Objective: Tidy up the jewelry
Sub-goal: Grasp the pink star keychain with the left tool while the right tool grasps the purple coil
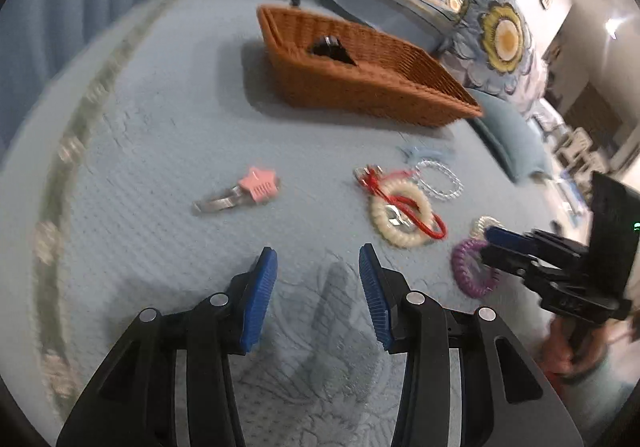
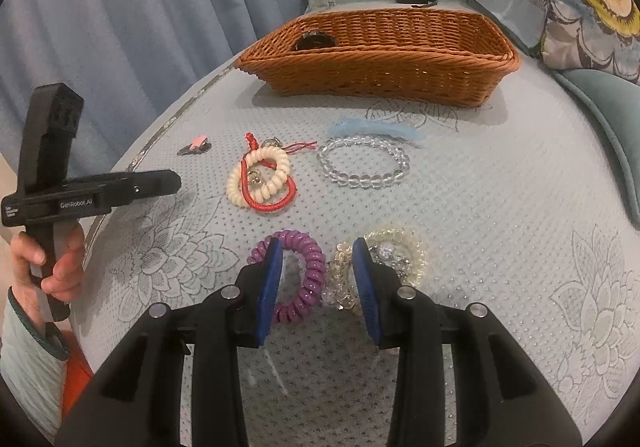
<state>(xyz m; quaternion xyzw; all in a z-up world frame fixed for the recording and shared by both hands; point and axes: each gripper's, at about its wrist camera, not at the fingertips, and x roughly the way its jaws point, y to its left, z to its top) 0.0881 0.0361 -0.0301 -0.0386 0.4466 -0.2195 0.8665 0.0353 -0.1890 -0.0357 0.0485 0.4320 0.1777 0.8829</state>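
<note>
On quilted blue bedding, the right gripper (image 2: 318, 271) gapes over a purple coiled band (image 2: 304, 267); left gripper (image 1: 318, 279) open.

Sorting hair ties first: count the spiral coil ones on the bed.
3: purple coil between the right gripper's pads, clear glittery coil beside it, cream coil farther back under the red cord. The basket may hide more.
</note>
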